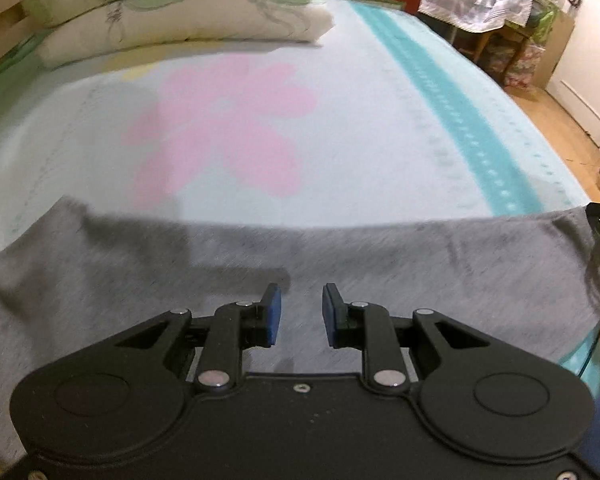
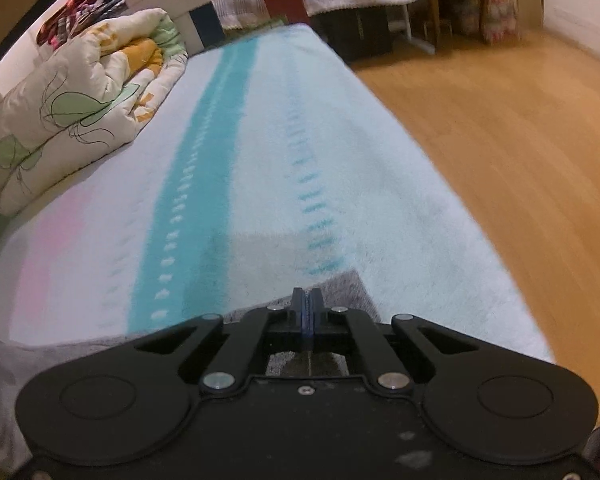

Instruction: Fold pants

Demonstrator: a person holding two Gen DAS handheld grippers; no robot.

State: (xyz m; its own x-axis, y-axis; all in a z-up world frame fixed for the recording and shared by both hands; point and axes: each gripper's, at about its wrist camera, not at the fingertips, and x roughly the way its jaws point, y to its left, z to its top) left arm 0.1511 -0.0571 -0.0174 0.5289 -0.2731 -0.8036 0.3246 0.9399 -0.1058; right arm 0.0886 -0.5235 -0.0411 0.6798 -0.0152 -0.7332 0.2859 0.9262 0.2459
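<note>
Grey knit pants (image 1: 380,264) spread over the pale blue towelling bedspread (image 1: 360,128) with its teal stripe.

On the left, the black left gripper (image 1: 300,314) hovers over the fabric, blue-padded jaws apart and empty. To the right, the black right gripper (image 2: 310,312) is closed, apparently pinching the pants' corner near the bed's edge.

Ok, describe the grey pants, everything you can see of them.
The grey pants look like soft heathered knit, spread flat across the near end of the bed, far edge fairly straight. The left gripper hovers open above them; the right gripper is shut on their right corner. No waistband or legs can be told apart.
</note>
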